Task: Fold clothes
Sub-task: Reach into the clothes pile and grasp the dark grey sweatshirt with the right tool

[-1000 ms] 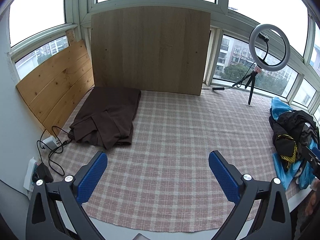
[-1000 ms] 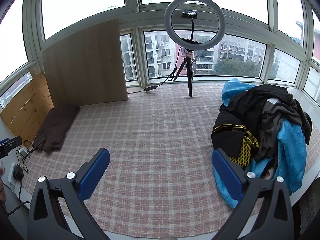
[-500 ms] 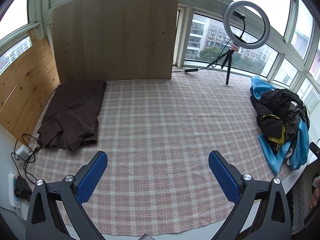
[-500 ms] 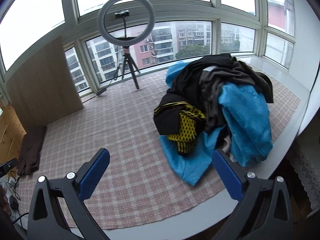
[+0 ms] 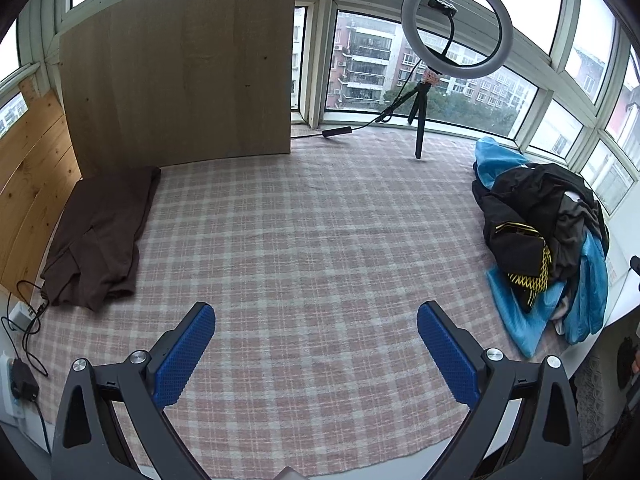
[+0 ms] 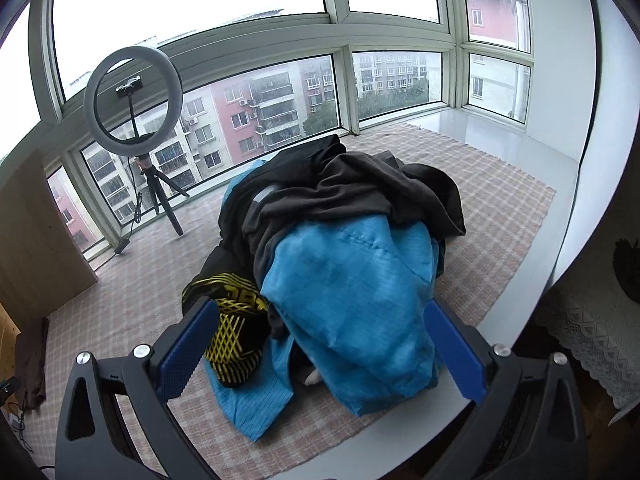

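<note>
- A heap of unfolded clothes [image 6: 340, 264] sits at the right end of the checked cloth [image 5: 304, 264], a blue garment [image 6: 352, 300] draped over its near side.
- The right gripper [image 6: 316, 344], jaws wide and empty, faces the heap at close range; nothing blocks it.
- The left gripper [image 5: 316, 344], equally wide, points at bare cloth, well apart.
- A folded brown garment [image 5: 100, 236] lies far left; a ring light [image 5: 456, 28] stands behind.

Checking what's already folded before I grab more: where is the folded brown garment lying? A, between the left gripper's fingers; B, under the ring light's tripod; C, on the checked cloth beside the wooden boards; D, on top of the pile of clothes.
C: the folded brown garment lies flat on the checked cloth by the wooden boards, far from the pile of clothes.
</note>
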Motion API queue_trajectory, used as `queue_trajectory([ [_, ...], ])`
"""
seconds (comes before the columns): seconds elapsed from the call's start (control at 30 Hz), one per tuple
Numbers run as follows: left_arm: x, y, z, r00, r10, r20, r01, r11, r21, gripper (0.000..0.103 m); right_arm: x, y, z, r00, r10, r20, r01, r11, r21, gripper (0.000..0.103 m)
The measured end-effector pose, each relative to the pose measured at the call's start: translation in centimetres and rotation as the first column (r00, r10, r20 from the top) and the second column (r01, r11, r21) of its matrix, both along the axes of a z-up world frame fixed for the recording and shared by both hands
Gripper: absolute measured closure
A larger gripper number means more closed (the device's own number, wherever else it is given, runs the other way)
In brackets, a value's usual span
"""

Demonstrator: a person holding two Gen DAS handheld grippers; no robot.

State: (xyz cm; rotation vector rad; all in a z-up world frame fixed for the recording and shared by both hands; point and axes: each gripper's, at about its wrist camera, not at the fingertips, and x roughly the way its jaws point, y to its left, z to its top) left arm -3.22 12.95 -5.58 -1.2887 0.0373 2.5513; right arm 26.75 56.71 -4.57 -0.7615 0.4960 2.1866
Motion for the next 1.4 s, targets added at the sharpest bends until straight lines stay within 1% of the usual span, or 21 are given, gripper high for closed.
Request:
queue_trajectory([
  [0.1, 0.2, 1.7, 0.4, 1.0, 0.025, -0.004, -0.025, 1.0, -0.008, 0.001, -1.8, 3.4, -0.5, 0.999, 0.03, 0.029, -0.031, 0.999, 0.019, 0.0],
  [0.3, 0.7, 4.2, 1.5, 0.995, 0.087, -0.044, -0.09, 0.994, -0.057, 0.001, -7.0, 9.4, -2.2, 0.987, 0.141, 0.076, -0.142, 0.99, 0.006, 0.0],
  [0.47, 0.5, 5.0, 1.4, 0.988, 0.151, -0.034, -0.154, 0.984, -0.092, 0.001, -11.7, 13.2, -4.1, 0.97, 0.209, 0.122, -0.205, 0.978, -0.043, 0.0],
  [0.57, 0.4, 5.4, 1.5, 0.984, 0.177, -0.035, -0.18, 0.978, -0.109, 0.001, -13.4, 14.6, -4.8, 0.962, 0.253, 0.099, -0.246, 0.966, -0.078, 0.0],
  [0.67, -0.1, 5.6, 1.6, 0.98, 0.197, -0.035, -0.199, 0.975, -0.102, 0.001, -13.8, 15.4, -4.5, 0.958, 0.286, 0.033, -0.283, 0.956, -0.074, 0.002],
  [0.73, -0.4, 6.0, 1.6, 0.98, 0.196, -0.03, -0.198, 0.976, -0.092, 0.001, -13.7, 15.8, -3.9, 0.948, 0.319, 0.021, -0.317, 0.946, -0.067, 0.025],
  [0.77, -0.5, 6.3, 1.6, 0.981, 0.192, -0.028, -0.194, 0.977, -0.092, 0.001, -13.6, 16.0, -3.4, 0.942, 0.335, 0.02, -0.333, 0.941, -0.065, 0.05],
  [0.8, -0.7, 6.6, 1.6, 0.982, 0.189, -0.026, -0.19, 0.977, -0.093, 0.001, -13.2, 16.4, -2.7, 0.94, 0.342, -0.008, -0.342, 0.937, -0.073, 0.066],
  [0.83, -0.8, 7.0, 1.5, 0.983, 0.183, -0.023, -0.184, 0.978, -0.098, 0.001, -12.8, 16.8, -2.1, 0.936, 0.349, -0.037, -0.351, 0.933, -0.081, 0.071],
  [0.87, -1.0, 7.4, 1.4, 0.984, 0.177, -0.02, -0.179, 0.979, -0.102, 0.001, -12.4, 17.6, -1.4, 0.933, 0.352, -0.077, -0.358, 0.928, -0.105, 0.079],
  [0.9, -1.1, 7.8, 1.3, 0.985, 0.172, -0.017, -0.173, 0.979, -0.106, 0.001, -12.0, 18.4, -0.8, 0.928, 0.353, -0.117, -0.367, 0.921, -0.129, 0.09],
  [0.93, -1.2, 8.1, 1.2, 0.986, 0.166, -0.014, -0.167, 0.98, -0.105, 0.001, -11.5, 19.0, 0.2, 0.925, 0.343, -0.161, -0.365, 0.921, -0.135, 0.09],
  [0.97, -1.2, 8.5, 1.1, 0.987, 0.16, -0.01, -0.16, 0.982, -0.104, 0.001, -10.8, 19.4, 1.3, 0.921, 0.33, -0.209, -0.36, 0.924, -0.127, 0.096],
  [1.0, -1.3, 8.9, 1.1, 0.988, 0.152, -0.008, -0.152, 0.983, -0.102, 0.001, -10.2, 19.7, 2.5, 0.909, 0.333, -0.25, -0.368, 0.923, -0.112, 0.098],
  [1.07, -1.4, 9.6, 1.1, 0.991, 0.136, -0.007, -0.136, 0.986, -0.1, 0.001, -10.0, 20.0, 4.5, 0.902, 0.342, -0.264, -0.372, 0.925, -0.074, 0.098],
  [1.13, -1.3, 10.2, 1.2, 0.993, 0.12, -0.014, -0.121, 0.988, -0.099, 0.001, -10.0, 20.1, 5.8, 0.903, 0.341, -0.26, -0.365, 0.929, -0.052, 0.098],
  [1.2, -1.3, 10.7, 1.3, 0.994, 0.104, -0.017, -0.105, 0.989, -0.1, 0.001, -9.6, 20.5, 7.2, 0.888, 0.337, -0.313, -0.372, 0.926, -0.058, 0.098],
  [1.3, -1.3, 11.1, 1.5, 0.996, 0.092, -0.021, -0.093, 0.99, -0.109, 0.001, -8.5, 20.0, 9.8, 0.876, 0.343, -0.339, -0.369, 0.929, -0.015, 0.098],
  [1.37, -1.2, 10.9, 1.5, 0.995, 0.094, -0.021, -0.096, 0.99, -0.104, 0.001, -8.4, 19.8, 10.7, 0.874, 0.372, -0.312, -0.399, 0.916, -0.027, 0.098],
  [1.4, -1.1, 10.8, 1.4, 0.995, 0.096, -0.018, -0.097, 0.99, -0.1, 0.001, -9.0, 20.0, 9.9, 0.902, 0.362, -0.236, -0.383, 0.922, -0.049, 0.097],
])
